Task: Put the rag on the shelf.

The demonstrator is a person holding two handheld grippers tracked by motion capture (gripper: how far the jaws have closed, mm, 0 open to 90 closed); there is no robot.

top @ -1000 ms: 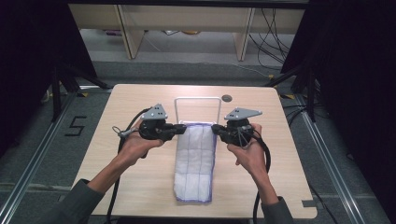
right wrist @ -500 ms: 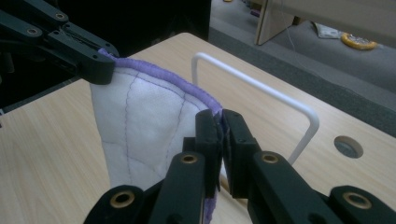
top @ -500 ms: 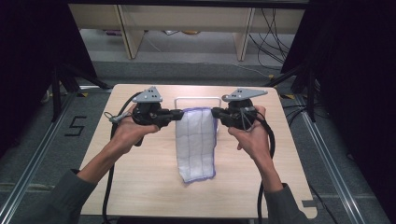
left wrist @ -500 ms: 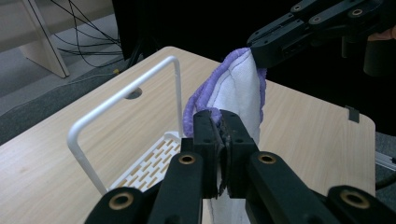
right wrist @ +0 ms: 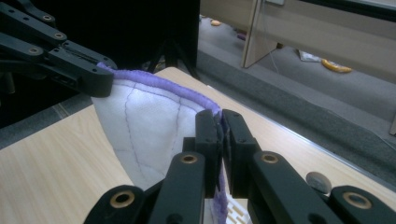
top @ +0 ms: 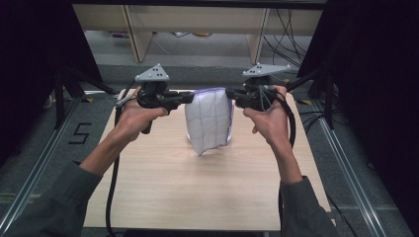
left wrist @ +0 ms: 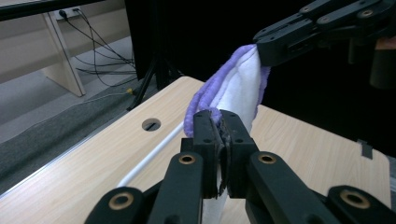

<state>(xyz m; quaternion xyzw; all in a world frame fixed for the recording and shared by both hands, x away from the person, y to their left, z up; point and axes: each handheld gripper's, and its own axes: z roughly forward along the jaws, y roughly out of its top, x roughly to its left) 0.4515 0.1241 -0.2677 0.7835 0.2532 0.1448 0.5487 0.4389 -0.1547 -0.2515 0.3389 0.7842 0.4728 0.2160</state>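
A white quilted cloth with purple edging hangs in the air above the wooden table. It is held by its top edge between the two grippers. My left gripper is shut on the cloth's left top corner, and my right gripper is shut on the right top corner. In the left gripper view the black jaws pinch the purple hem, with the other gripper at the upper right. In the right gripper view the jaws clamp the hem, and the cloth stretches to the other gripper.
A white rod lies along the table's far part, near a round dark disc that is also seen as the disc. Wooden shelving legs and cables stand beyond the table. Black stands flank both sides.
Both grippers rose and moved away from the person, lifting the cloth off the table. It lay flat a second ago and now hangs free between them.
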